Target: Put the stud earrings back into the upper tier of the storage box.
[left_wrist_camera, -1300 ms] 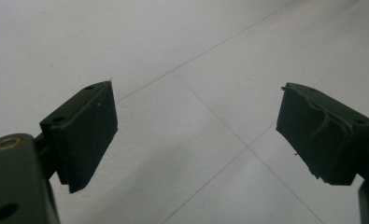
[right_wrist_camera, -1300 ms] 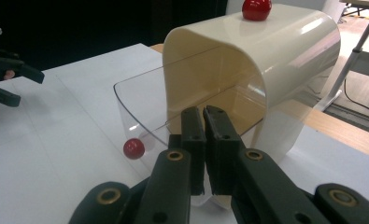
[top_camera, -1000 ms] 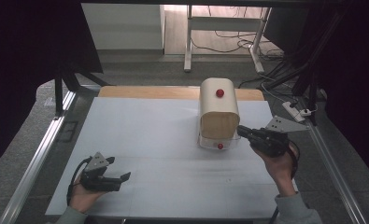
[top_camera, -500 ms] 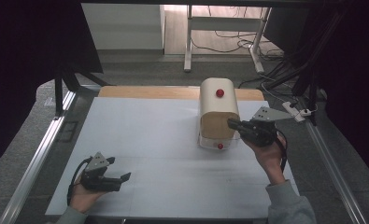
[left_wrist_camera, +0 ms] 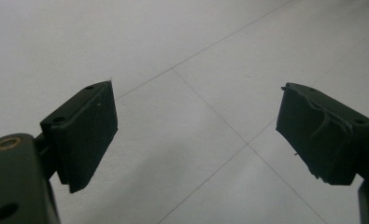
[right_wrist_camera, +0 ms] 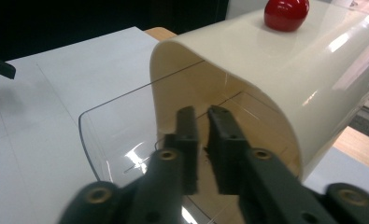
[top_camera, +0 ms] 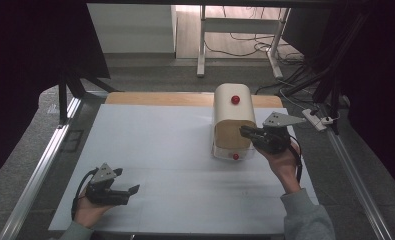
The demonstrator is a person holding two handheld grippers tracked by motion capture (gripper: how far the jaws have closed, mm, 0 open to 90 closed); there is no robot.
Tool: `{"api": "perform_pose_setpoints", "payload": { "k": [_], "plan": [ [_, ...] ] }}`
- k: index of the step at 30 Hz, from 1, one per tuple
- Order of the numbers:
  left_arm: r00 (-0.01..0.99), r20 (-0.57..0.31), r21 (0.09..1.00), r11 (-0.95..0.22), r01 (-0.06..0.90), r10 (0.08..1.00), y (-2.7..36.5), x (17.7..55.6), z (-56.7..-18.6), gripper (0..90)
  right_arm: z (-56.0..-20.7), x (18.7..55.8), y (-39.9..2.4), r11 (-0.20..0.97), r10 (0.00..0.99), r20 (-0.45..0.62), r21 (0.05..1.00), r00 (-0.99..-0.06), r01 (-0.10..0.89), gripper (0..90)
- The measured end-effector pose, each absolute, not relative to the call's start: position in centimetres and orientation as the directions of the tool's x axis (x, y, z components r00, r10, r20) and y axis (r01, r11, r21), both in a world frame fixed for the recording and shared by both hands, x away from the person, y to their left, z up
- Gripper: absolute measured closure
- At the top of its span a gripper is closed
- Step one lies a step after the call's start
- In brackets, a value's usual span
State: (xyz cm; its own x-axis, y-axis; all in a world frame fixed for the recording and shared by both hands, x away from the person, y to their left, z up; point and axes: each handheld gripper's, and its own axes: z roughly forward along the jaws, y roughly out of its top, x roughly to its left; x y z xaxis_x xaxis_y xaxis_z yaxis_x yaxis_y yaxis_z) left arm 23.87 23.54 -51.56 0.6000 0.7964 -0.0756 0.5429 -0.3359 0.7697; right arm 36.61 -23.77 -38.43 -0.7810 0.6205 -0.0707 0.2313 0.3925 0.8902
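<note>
High view: right gripper [top_camera: 246, 132], jaws barely apart and holding nothing, sits at the bread box [top_camera: 233, 122] front; left gripper [top_camera: 130, 191] is open, well away

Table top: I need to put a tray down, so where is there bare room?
The white table is bare between the left gripper and the cream box, and along the near edge. It is crowded at the box's right side, where the right gripper sits.

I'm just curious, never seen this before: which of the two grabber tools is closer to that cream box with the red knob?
Right. The right gripper is up against the cream box, at its side. The left gripper rests far off near the table's front-left corner.
</note>
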Motion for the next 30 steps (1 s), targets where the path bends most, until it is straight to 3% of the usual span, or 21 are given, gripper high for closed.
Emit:
{"api": "perform_pose_setpoints", "payload": {
  "k": [5,10,30],
  "plan": [
    [0.599,-0.076,0.767,-0.337,0.546,0.797,23.5,23.9,-51.6,12.2,-38.3,36.1,-23.8,0.387,0.625,-0.082,0.896,-0.776,0.216,62.5],
    [0.597,-0.071,0.774,-0.333,0.538,0.799,23.5,23.8,-51.6,12.4,-38.7,35.1,-24.3,0.358,0.628,-0.065,0.909,-0.776,0.214,52.8],
    [0.599,-0.068,0.77,-0.339,0.54,0.798,23.5,23.7,-51.6,12.6,-40.6,30.9,-29.0,0.326,0.691,-0.066,0.917,-0.719,0.229,46.6]
  ]
}}
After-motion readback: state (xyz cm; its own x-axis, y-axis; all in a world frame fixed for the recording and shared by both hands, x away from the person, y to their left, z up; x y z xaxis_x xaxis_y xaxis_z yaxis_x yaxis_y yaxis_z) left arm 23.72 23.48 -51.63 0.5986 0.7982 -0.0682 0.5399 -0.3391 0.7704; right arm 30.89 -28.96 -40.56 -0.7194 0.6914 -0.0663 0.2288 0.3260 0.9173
